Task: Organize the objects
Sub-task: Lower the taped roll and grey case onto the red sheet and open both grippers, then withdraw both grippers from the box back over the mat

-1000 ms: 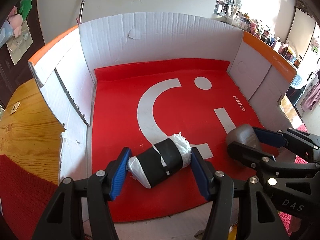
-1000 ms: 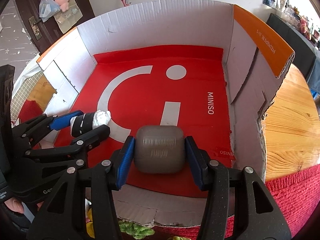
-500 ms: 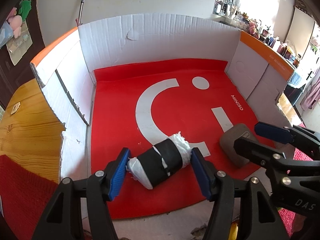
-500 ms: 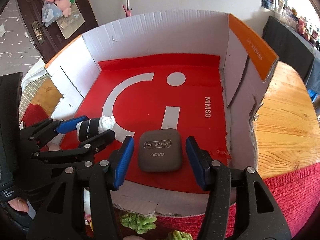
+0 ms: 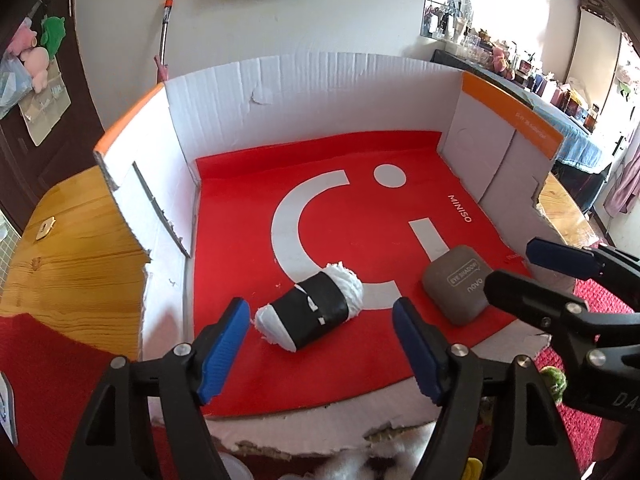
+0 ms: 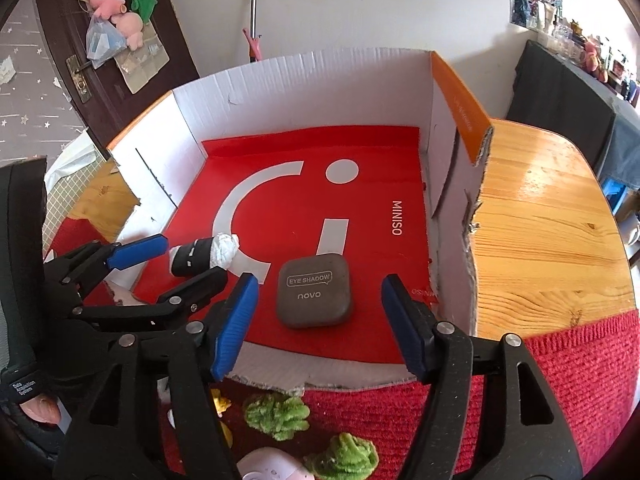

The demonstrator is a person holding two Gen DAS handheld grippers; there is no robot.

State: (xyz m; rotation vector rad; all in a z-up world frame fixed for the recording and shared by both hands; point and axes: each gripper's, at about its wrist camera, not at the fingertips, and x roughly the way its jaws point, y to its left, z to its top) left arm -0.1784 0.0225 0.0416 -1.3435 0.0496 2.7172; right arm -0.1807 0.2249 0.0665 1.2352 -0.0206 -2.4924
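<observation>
A wooden table (image 6: pixel 548 232) is seen partly covered by a red woven cloth (image 6: pixel 568 368), with a cut-down white cardboard box (image 5: pixel 320 96) set on top. The box floor is lined with a red MINISO sheet (image 5: pixel 360 196), on which a grey eye-shadow case (image 6: pixel 314 296) and a black-wrapped white roll (image 5: pixel 316 308) are laid apart. Green fuzzy clumps (image 6: pixel 278 416) are scattered on the cloth beside the box's torn front edge.

We see the roll (image 5: pixel 310 310) lying in the box (image 5: pixel 320 92) near its front edge, left of the eye shadow case (image 6: pixel 314 296), the two well apart. Outside, before the box's near edge, fuzzy toys (image 6: pixel 278 416) lie on the cloth (image 6: pixel 560 360), with the table (image 6: pixel 540 220) to the right.
</observation>
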